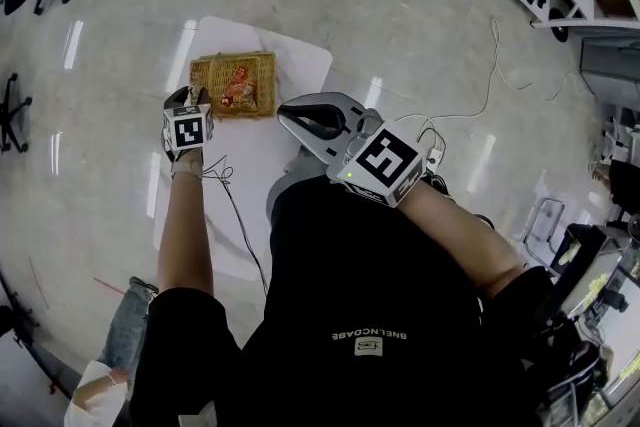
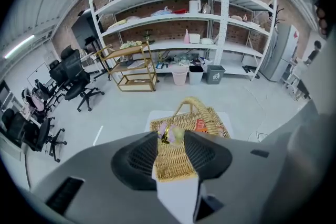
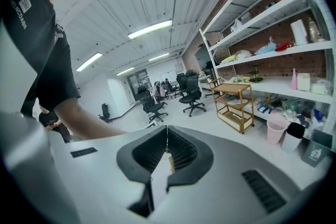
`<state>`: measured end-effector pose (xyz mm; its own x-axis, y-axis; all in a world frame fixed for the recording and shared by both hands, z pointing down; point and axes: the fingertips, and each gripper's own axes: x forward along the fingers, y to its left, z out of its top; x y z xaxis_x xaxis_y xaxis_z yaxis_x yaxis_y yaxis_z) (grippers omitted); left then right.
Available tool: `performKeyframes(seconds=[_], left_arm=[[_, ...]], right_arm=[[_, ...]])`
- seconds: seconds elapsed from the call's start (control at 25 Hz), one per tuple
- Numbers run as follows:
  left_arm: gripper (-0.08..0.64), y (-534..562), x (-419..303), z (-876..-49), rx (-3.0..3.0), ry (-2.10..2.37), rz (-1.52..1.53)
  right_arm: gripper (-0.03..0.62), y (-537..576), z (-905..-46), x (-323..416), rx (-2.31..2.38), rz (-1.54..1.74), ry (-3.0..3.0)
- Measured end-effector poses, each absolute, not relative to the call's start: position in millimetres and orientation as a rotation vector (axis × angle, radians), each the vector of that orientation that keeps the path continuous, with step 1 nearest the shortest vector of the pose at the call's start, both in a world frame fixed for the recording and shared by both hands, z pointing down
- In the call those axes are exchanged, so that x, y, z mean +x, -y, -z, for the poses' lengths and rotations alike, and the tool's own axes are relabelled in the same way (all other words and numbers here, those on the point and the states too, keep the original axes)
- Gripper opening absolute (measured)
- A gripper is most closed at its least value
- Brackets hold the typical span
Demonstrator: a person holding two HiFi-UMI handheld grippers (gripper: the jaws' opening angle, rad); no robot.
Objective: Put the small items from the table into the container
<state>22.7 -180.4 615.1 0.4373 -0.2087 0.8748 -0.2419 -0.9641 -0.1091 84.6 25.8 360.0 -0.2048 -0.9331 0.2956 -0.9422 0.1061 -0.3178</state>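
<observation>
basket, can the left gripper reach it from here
Probably yes: the left gripper, holding a small item, hangs right at the basket's near edge. The top is open and nothing lies between; its handle arches farther back.

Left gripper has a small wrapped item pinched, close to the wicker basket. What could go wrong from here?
The small wrapped item sits only at the very tips of the fingers of the left gripper, so it may slip out before clearing the rim of the basket. The arched handle stands across the opening; the fingers could catch it and shove the basket.
</observation>
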Motion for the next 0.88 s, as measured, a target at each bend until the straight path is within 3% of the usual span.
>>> performKeyframes(seconds=[0.88], left_arm=[[0.160, 181.7, 12.3, -619.8, 2.638, 0.473, -1.529]], right_arm=[[0.011, -32.6, -360.8, 80.2, 1.950, -0.676, 2.322]])
